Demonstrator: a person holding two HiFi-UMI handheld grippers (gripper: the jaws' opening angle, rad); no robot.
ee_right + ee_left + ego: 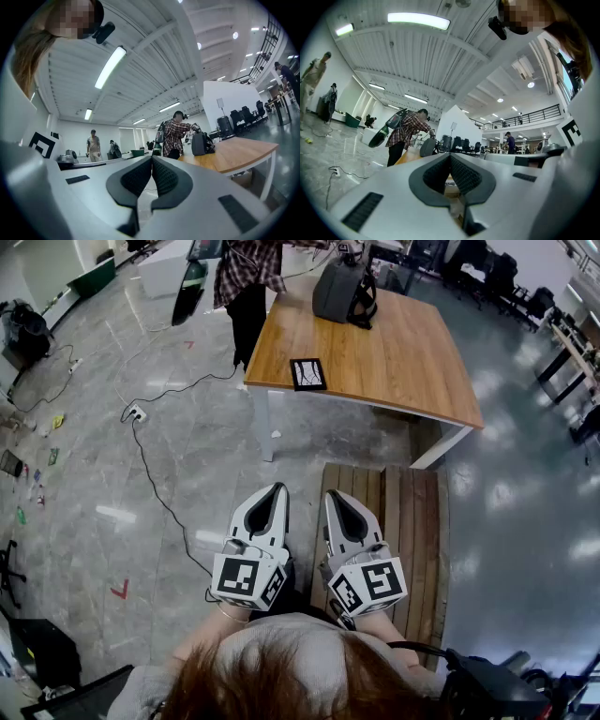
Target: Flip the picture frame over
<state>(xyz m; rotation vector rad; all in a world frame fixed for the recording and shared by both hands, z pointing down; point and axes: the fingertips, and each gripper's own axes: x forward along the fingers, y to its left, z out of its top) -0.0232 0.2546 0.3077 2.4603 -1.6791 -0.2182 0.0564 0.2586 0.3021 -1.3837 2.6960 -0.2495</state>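
We record, on the light-brown wooden desk [412, 362]: a small black rectangular picture frame [308, 373], lying by the near left corner, and a dark grey backpack [344, 292] at the far edge, behind the frame. A person in a plaid shirt [246, 273] stands at the far left corner. On the floor we find a brown slatted wooden pallet [417, 521] before the near edge and a white power strip [137, 412] left of the desk.

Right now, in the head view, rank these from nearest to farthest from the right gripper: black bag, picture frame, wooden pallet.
1. wooden pallet, directly by the right gripper
2. picture frame, near edge of the table
3. black bag, table's far end
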